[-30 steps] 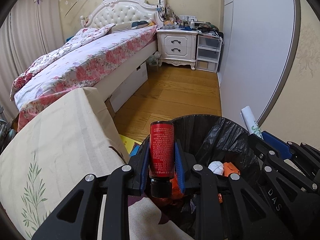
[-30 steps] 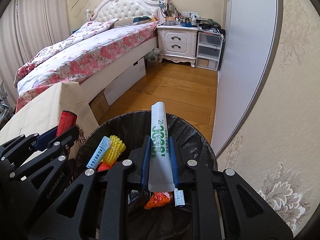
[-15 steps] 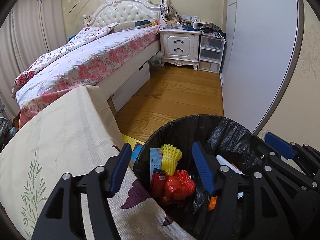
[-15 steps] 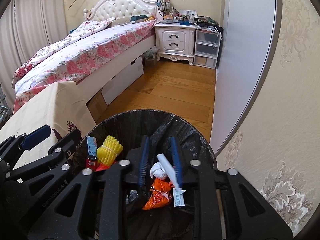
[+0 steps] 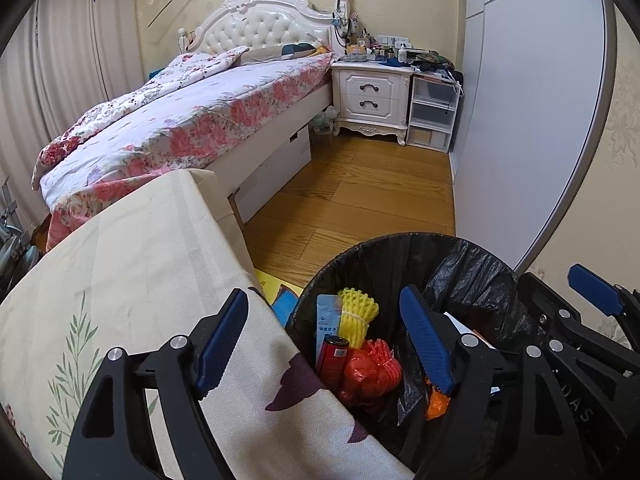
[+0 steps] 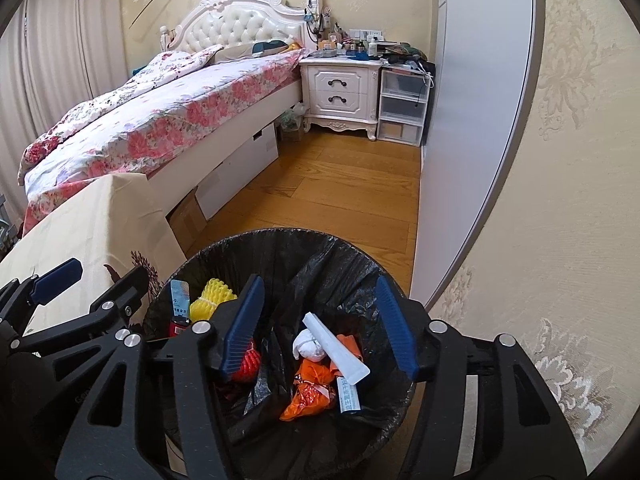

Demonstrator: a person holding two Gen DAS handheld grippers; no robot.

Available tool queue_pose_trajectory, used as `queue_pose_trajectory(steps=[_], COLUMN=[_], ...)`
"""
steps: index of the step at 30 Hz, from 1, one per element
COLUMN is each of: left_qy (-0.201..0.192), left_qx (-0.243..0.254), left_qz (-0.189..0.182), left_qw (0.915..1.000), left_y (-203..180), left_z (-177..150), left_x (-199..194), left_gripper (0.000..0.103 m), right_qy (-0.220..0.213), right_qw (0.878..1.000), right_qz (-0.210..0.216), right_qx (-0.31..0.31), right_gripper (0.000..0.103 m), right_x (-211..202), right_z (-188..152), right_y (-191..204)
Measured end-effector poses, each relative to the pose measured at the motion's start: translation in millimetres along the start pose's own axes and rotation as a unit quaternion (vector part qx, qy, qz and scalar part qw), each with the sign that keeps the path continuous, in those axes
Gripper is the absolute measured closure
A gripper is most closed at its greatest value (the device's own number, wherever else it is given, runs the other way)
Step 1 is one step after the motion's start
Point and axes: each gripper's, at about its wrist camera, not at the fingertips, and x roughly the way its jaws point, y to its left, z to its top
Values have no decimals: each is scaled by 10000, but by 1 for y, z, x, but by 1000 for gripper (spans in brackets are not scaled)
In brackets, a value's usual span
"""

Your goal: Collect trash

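trash bin | red can, white tube dropped in since earlier | left claw, right claw opening, empty

Two hand-held grippers, black frames with blue finger pads

The left gripper and the right gripper have the same build: matte black plastic arms with long triangular cut-outs, joined by round silver screws at each pivot. Each finger carries a long blue pad with fine ribs on its inner face. On the right gripper's side, seen from the left wrist view, pale raised letters "DAS" are readable on the black frame. On the left gripper's side, seen from the right wrist view, some letters are too faint to read.
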Motion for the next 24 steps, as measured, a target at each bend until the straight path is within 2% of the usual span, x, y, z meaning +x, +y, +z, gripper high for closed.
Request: queue_pose_trajectory(steps=[12,24], left_qy=[-74,-251], left_qx=[-98,-207], left_qz=[124,236], left_qw=[9998,9992], left_y=[13,28], left_z=[-11,-25], left_x=[-13,-40], left_gripper=[25,22], right_qy=[-91,-159], right_qw=[9999,9998], right_qz=[-47,-5], right_qx=[42,-72], right_gripper=[28,22], right_x=[-10,-32], right_z=[-6,-20], right_y=[0,8])
